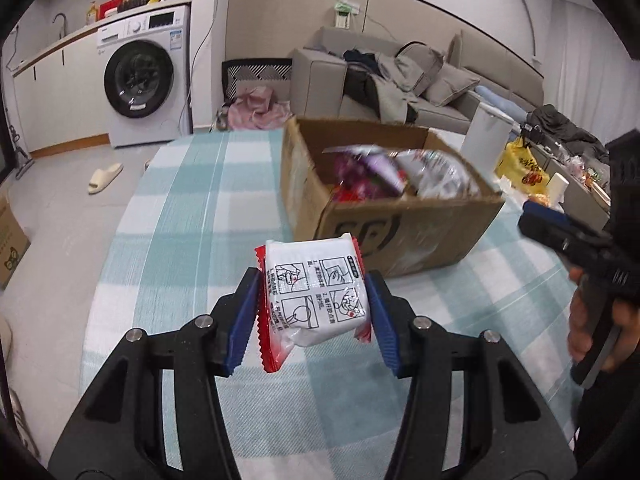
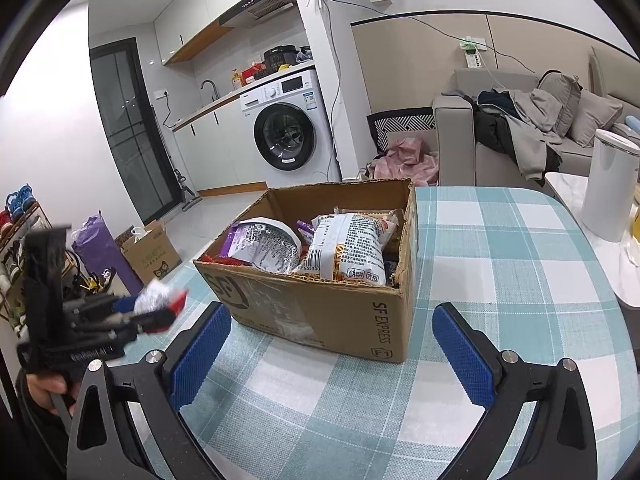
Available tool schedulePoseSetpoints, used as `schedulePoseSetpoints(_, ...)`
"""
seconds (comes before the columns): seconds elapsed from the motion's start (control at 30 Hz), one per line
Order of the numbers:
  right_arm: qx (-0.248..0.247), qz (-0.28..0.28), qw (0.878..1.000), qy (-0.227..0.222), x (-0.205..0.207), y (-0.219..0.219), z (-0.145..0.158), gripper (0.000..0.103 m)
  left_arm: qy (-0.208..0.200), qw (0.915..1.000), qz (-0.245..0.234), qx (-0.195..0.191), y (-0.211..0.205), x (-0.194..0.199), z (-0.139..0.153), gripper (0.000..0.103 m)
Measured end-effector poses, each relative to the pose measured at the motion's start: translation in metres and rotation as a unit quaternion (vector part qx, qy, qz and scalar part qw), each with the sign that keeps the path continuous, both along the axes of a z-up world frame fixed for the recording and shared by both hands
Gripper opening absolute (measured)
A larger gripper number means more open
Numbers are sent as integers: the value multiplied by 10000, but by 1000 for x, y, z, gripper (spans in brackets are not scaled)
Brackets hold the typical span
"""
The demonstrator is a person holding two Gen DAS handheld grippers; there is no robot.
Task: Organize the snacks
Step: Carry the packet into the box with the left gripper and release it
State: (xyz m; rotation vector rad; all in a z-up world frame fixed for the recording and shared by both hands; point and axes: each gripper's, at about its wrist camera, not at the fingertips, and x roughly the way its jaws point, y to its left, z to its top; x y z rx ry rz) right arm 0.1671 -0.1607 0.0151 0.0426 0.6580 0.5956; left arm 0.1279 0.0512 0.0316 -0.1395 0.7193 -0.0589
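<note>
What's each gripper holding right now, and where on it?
Left gripper: shut on white-and-red snack packet, pads pressing its two side edges. Right gripper: open, empty.

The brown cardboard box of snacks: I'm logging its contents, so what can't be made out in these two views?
- Left wrist view: the packets in the brown cardboard box are motion-blurred.
- Right wrist view: items beneath the white printed noodle bag and the silver-purple packet are hidden.
- Right wrist view: the red-edged white packet in the left gripper is blurred.
</note>
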Motion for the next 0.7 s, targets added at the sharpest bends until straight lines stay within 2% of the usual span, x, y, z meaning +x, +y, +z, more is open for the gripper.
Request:
schedulePoseSetpoints(0.3, -25, -1, 10000, -51, 2, 2, 3, 102, -293, 9995, -128, -38, -32, 60, 40, 50)
schedulePoseSetpoints(0.5, -20, -57, 10000, -23, 8, 1, 3, 102, -277, 9993, -243, -69, -51, 108, 44, 52)
schedulePoseSetpoints(0.6, -29, -63, 10000, 5, 10, 0, 1, 102, -161, 9997, -190, 64, -58, 121, 40, 63)
schedulePoseSetpoints(0.67, -44, -61, 10000, -6, 10, 0, 1, 102, -221, 9994, -227, 138, -59, 118, 37, 80)
schedulePoseSetpoints(0.7, -40, -63, 10000, -9, 10, 0, 1, 102, -252, 9993, -246, 144, -59, 115, 37, 84)
